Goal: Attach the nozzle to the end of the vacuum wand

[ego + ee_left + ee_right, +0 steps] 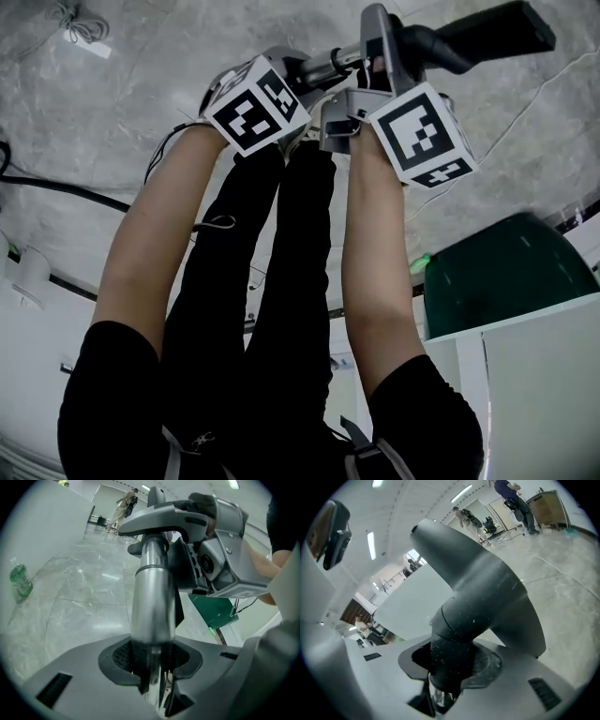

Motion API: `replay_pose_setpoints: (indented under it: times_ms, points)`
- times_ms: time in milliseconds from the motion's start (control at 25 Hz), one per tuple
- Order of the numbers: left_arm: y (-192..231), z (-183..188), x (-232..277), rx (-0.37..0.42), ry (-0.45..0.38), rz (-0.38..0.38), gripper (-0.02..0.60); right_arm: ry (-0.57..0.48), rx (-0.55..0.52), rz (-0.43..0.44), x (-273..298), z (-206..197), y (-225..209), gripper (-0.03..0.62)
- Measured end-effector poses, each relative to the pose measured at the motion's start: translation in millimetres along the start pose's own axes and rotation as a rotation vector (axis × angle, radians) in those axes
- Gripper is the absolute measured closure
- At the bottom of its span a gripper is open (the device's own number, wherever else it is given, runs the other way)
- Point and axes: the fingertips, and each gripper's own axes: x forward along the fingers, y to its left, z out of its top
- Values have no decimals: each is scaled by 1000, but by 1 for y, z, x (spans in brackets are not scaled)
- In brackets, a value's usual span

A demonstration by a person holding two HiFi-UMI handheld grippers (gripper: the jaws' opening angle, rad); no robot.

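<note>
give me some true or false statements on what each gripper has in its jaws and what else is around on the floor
The left gripper grips a silver wand. True.
The right gripper grips a white nozzle. False: the nozzle is dark grey.
A green bottle is on the floor. True.
The bin in the head view is red. False: the bin is dark green.

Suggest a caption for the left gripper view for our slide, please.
The left gripper clamps the silver vacuum wand; a green bottle stands on the floor beyond.
</note>
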Motion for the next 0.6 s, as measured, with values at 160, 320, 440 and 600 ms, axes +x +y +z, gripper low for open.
replay_pose_setpoints:
  times_ms: [160, 320, 440, 600]
  points:
    - [3, -11, -2, 36, 56, 13, 442, 92, -78, 235, -6, -16, 26, 437]
    - [9, -12, 3, 44, 62, 1, 437, 56, -108, 291, -1, -16, 23, 437]
    - [8, -12, 8, 43, 56, -17, 437, 51, -66, 165, 5, -17, 7, 439]
    - [14, -11, 18, 65, 46, 14, 436, 49, -39, 140, 4, -16, -4, 439]
